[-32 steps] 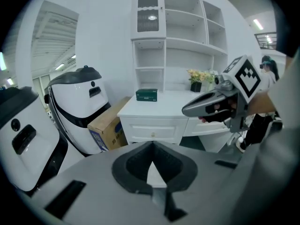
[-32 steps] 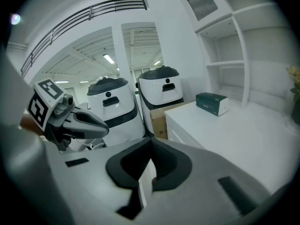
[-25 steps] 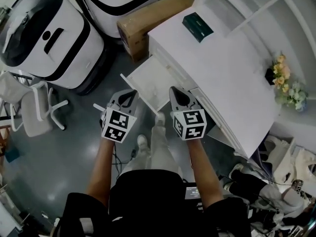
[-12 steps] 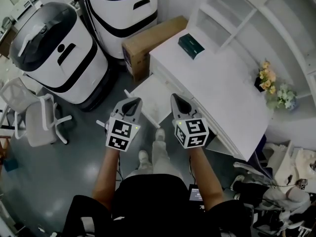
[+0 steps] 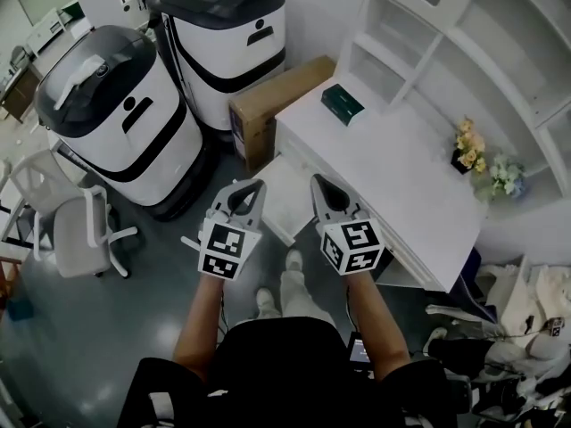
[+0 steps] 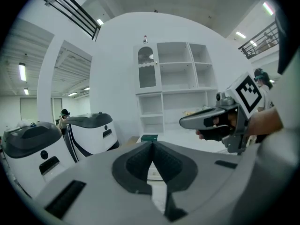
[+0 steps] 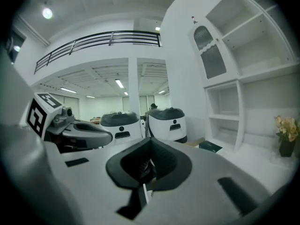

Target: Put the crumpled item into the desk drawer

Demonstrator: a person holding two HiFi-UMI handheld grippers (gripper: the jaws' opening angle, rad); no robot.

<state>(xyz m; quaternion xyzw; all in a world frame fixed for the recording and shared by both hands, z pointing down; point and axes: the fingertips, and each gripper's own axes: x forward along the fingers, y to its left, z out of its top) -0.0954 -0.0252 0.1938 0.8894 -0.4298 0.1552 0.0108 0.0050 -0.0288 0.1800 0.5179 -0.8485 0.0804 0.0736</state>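
**Both grippers held up over the open drawer**

The left gripper (image 5: pixel 253 188) and the right gripper (image 5: pixel 318 185) are held side by side in front of the person, both pointing toward the white desk (image 5: pixel 401 168). The desk drawer (image 5: pixel 284 199) stands pulled out, showing between and just beyond the two tips. In each gripper view the pads are pressed together – left (image 6: pixel 151 146) and right (image 7: pixel 150 144) alike – with nothing clearly pinched. The crumpled item cannot be made out in any view. A dark green box (image 5: pixel 343 103) lies on the desk's far end, a cardboard box (image 5: pixel 272 105) sits against that end, and flowers (image 5: pixel 466 145) stand by the shelves.
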